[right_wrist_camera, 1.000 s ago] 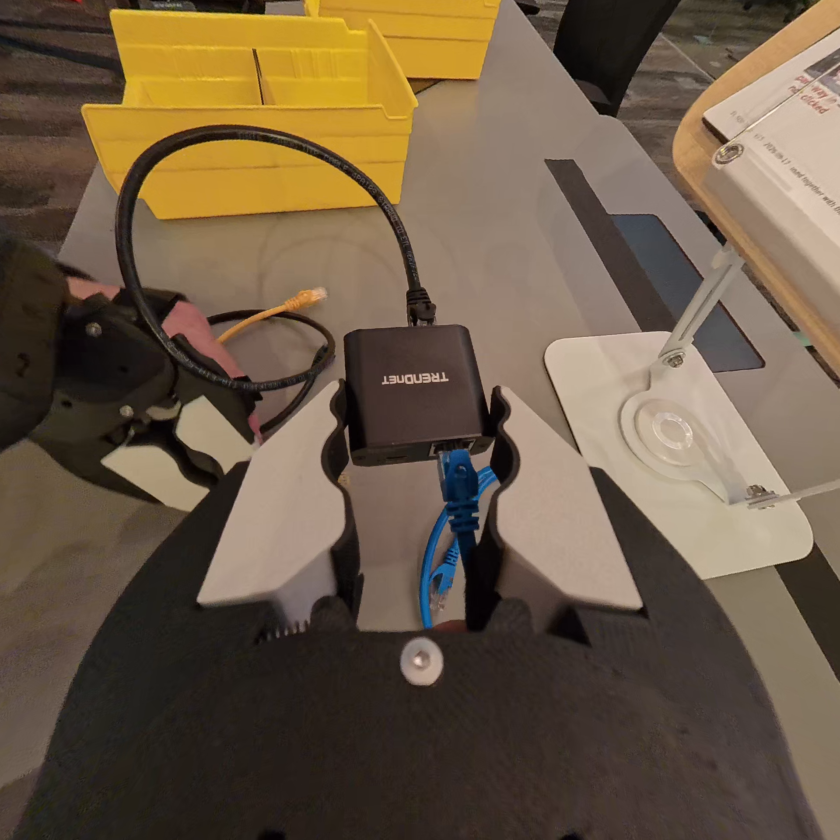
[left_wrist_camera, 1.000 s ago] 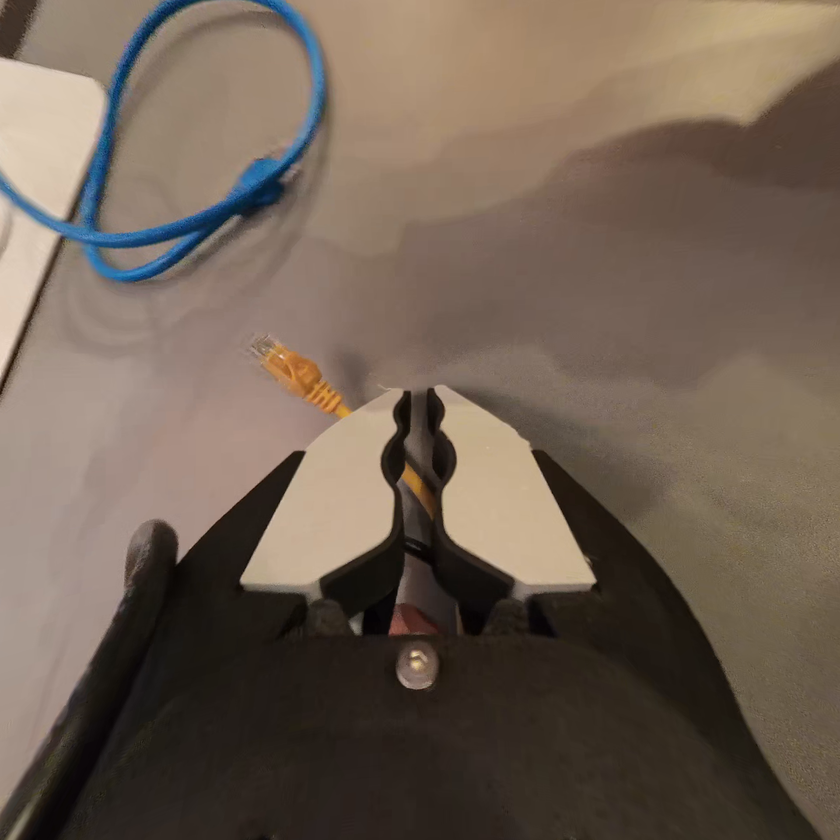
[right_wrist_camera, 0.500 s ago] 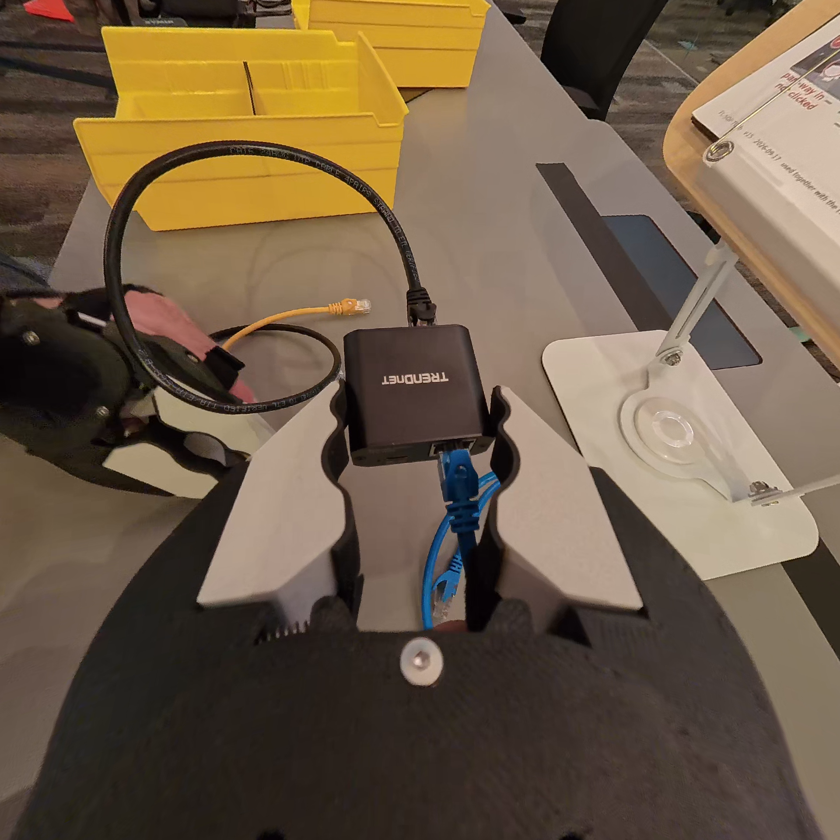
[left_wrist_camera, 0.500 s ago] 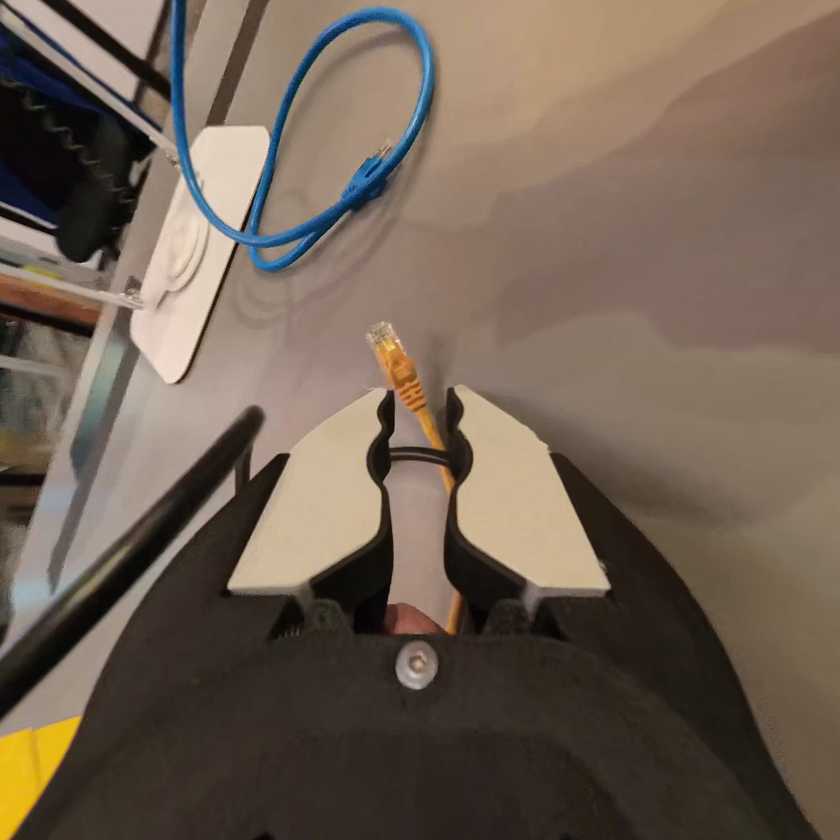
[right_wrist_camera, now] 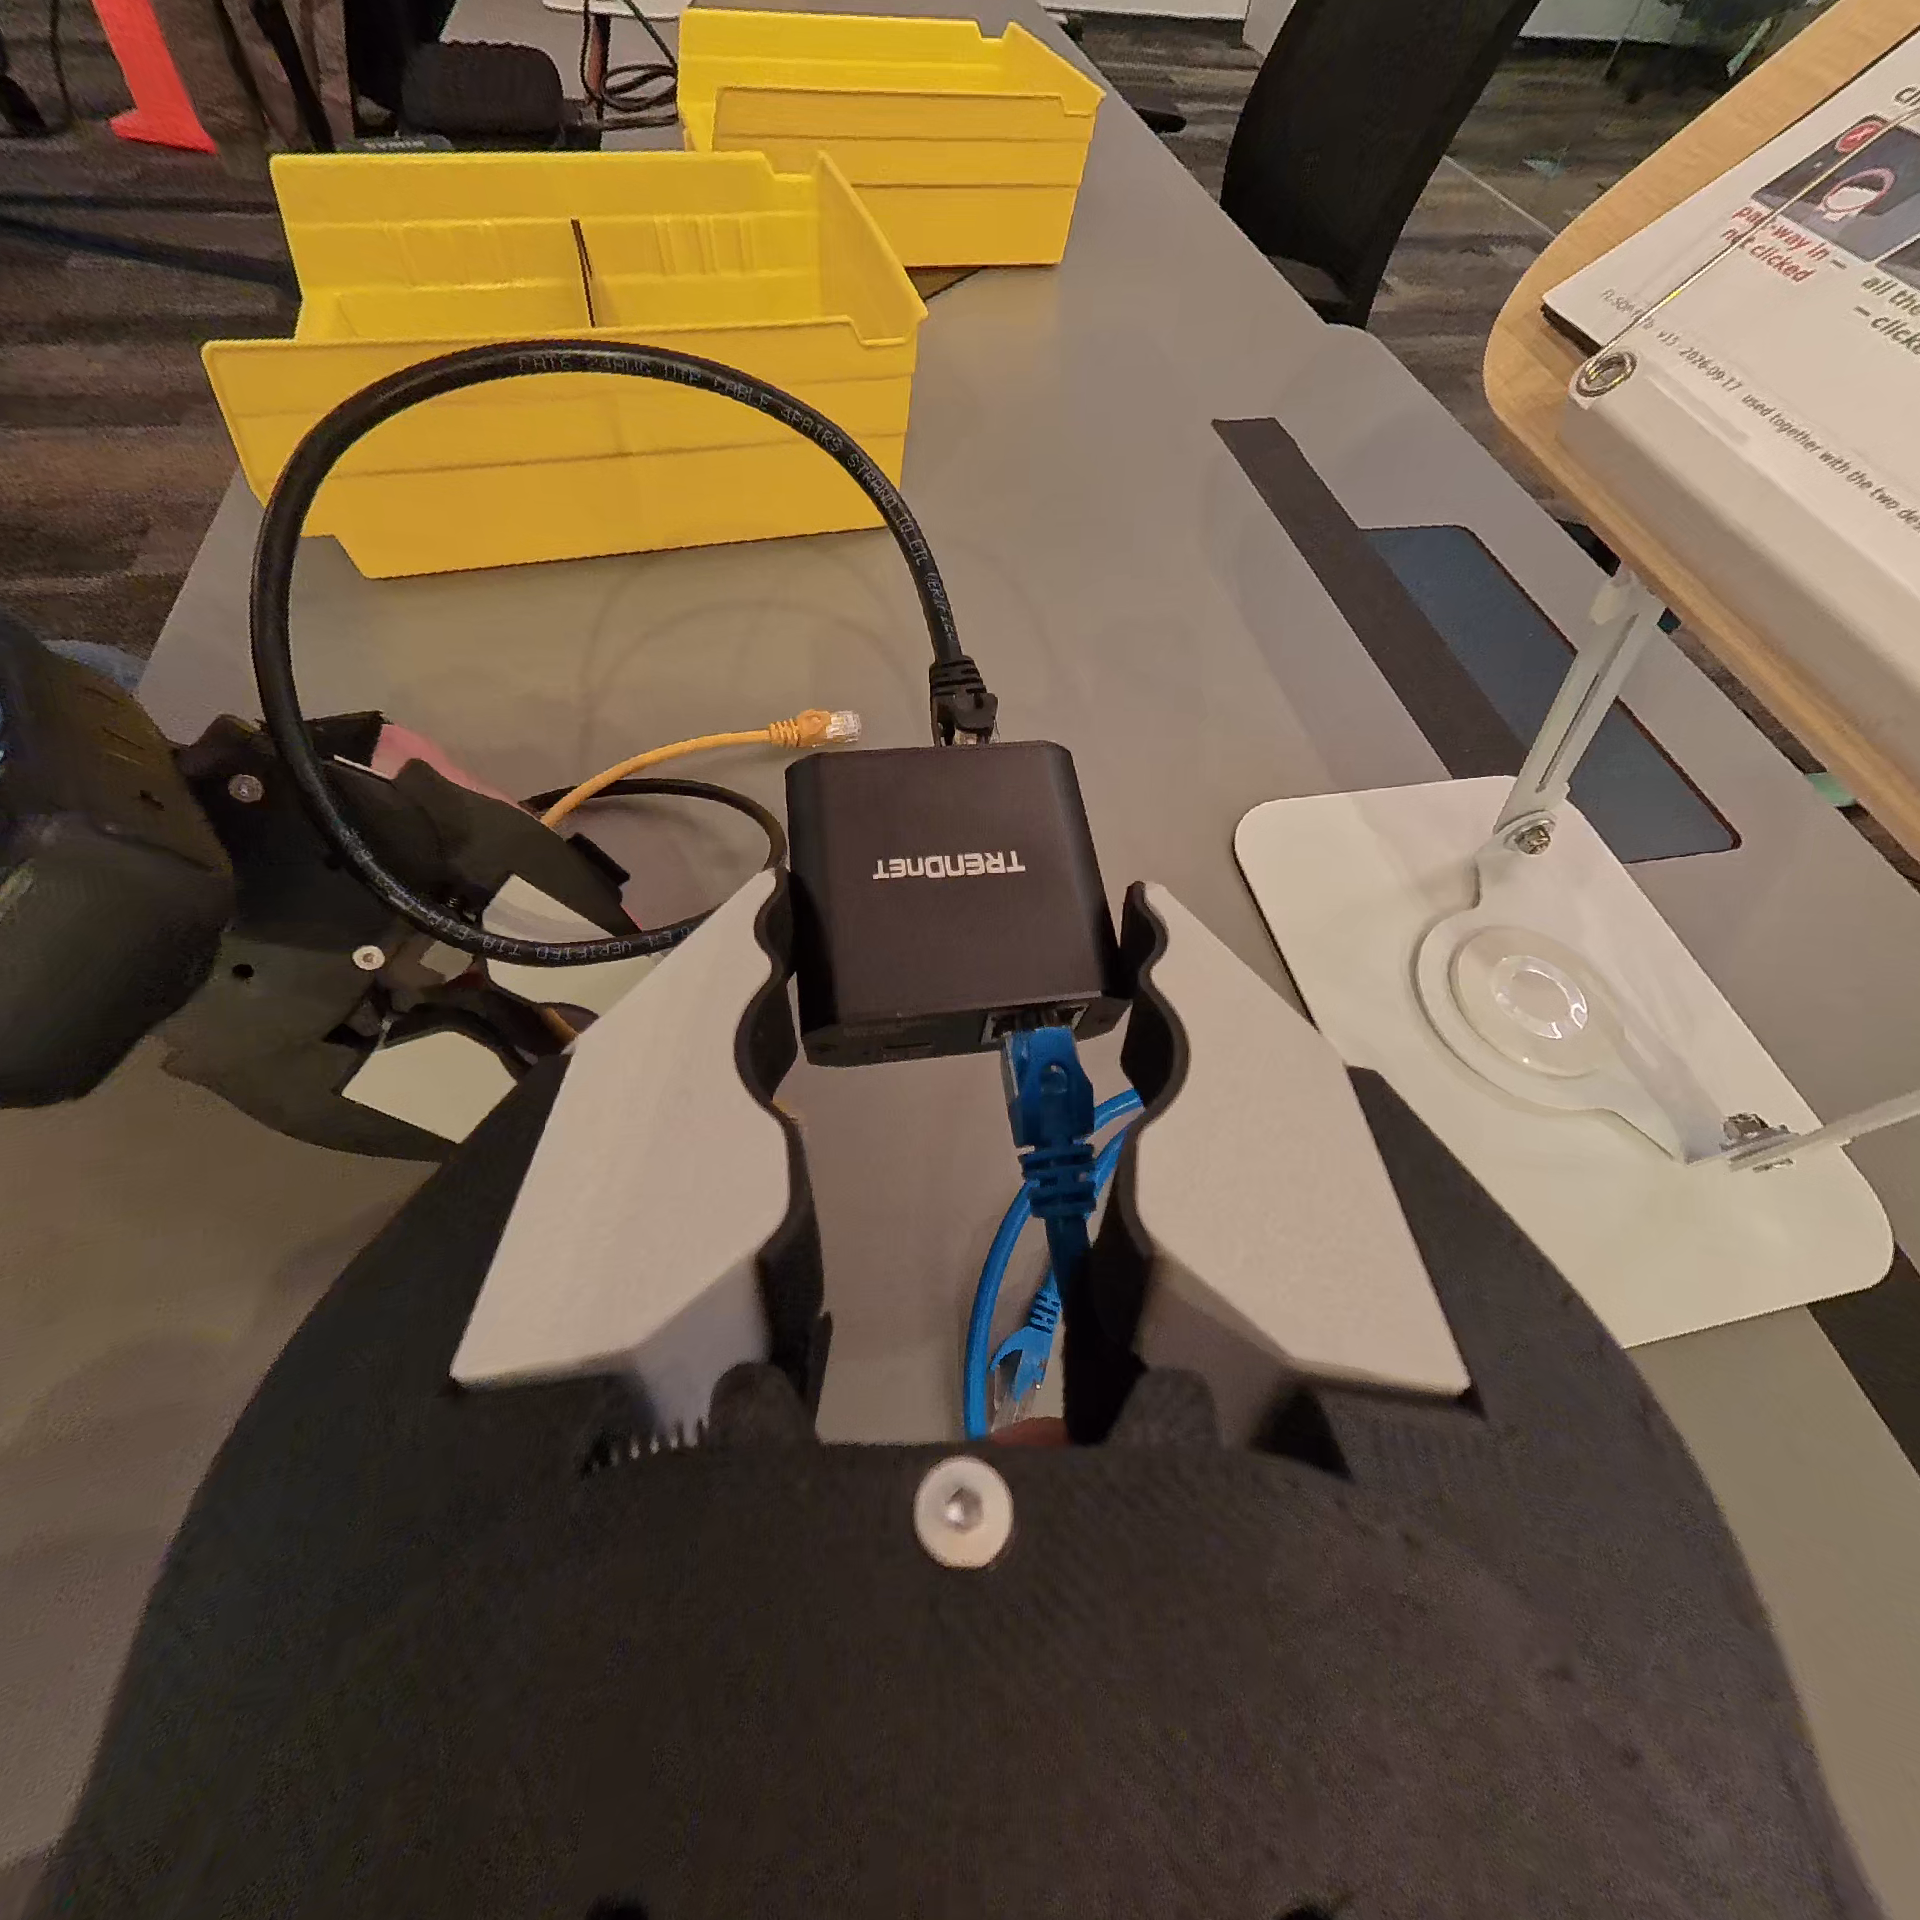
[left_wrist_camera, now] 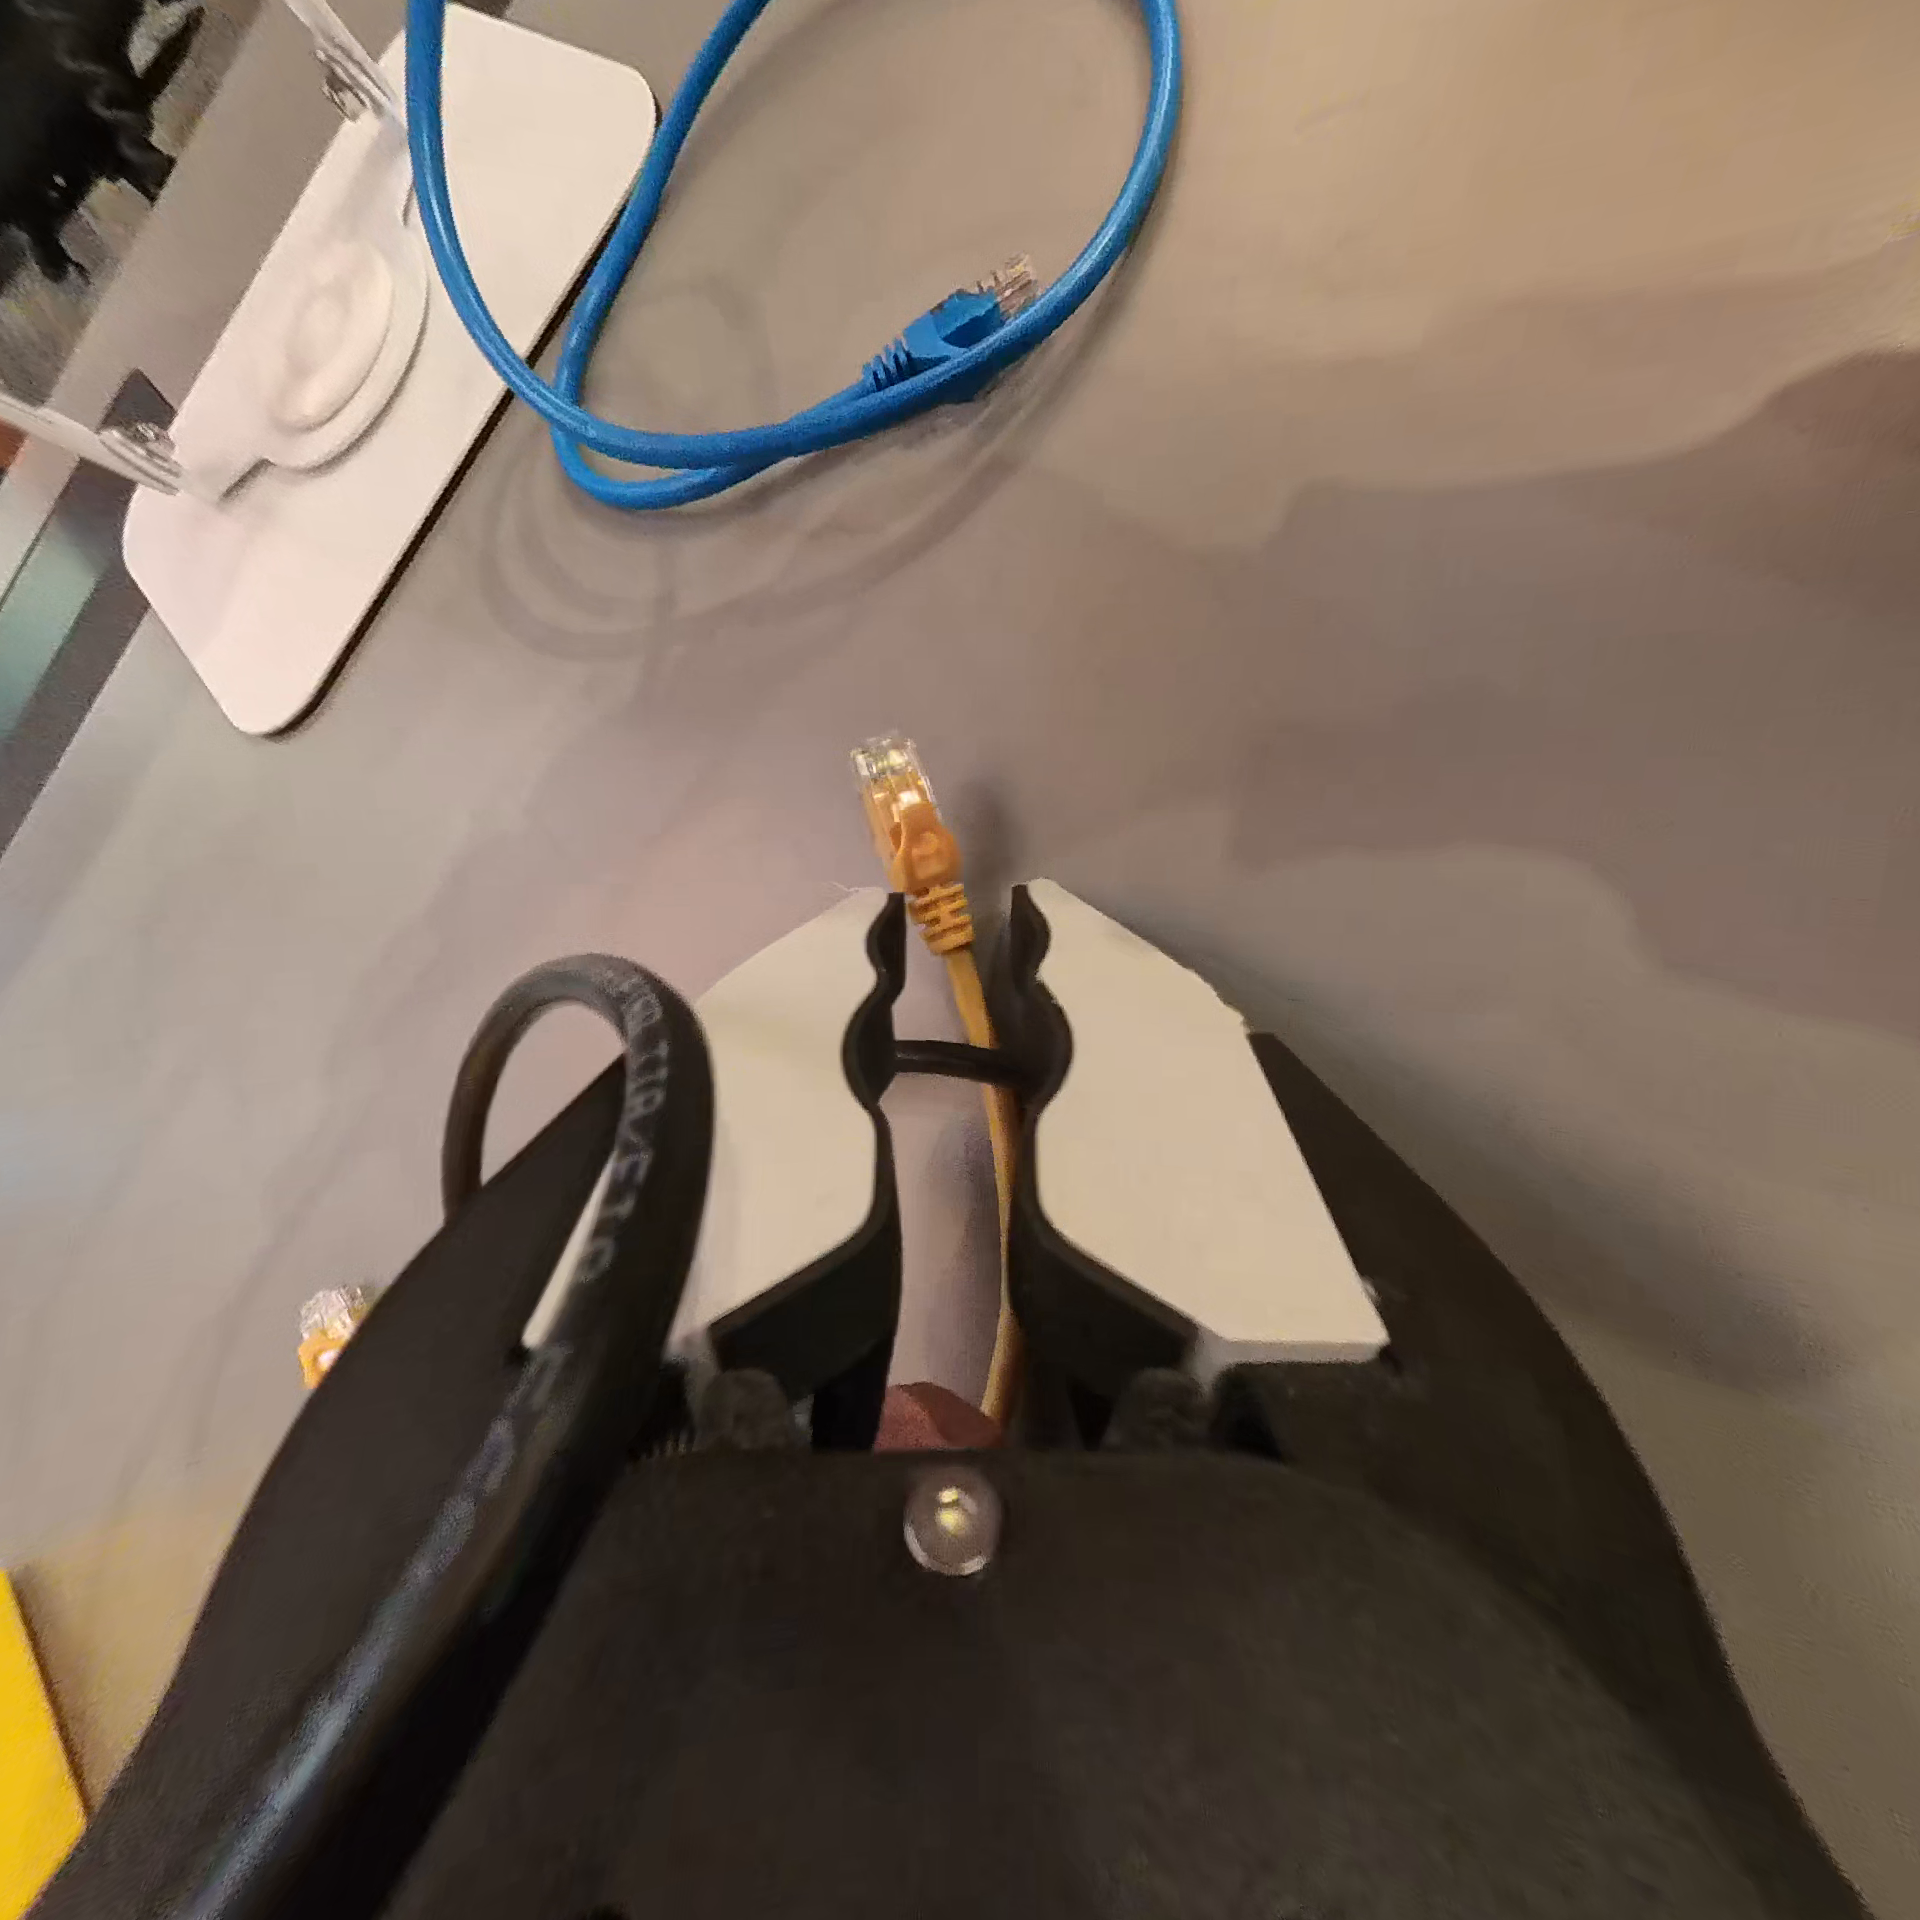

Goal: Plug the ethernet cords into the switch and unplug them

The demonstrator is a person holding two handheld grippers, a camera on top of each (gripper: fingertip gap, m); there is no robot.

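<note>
A black switch [right_wrist_camera: 940, 883] sits on the grey table. My right gripper [right_wrist_camera: 956, 906] is shut on its near end, one finger on each side. A blue cord's plug [right_wrist_camera: 1049, 1101] sits in the switch's near port, and a black cord [right_wrist_camera: 961, 701] is plugged in at the far side. My left gripper [left_wrist_camera: 954, 906] is slightly open. The orange cord [left_wrist_camera: 977, 1039] runs loosely between its fingers, its plug [left_wrist_camera: 896, 810] just past the tips. In the right wrist view that plug [right_wrist_camera: 821, 725] points at the switch. The black cord [left_wrist_camera: 644, 1122] loops over the left gripper.
The blue cord's loop [left_wrist_camera: 790, 416] and free plug [left_wrist_camera: 956, 322] lie ahead of the left gripper, beside a white stand base [left_wrist_camera: 343, 343]. A second orange plug [left_wrist_camera: 327, 1320] shows at lower left. Two yellow bins [right_wrist_camera: 582, 343] stand behind the switch. The stand base [right_wrist_camera: 1558, 1039] is right of it. Tip to tip, the grippers are about 15 centimeters apart.
My left gripper's jaws have parted from nearly shut on the orange cord, and it has swung toward the blue loop. The orange plug now points straight ahead. The right gripper has kept hold of the switch.
</note>
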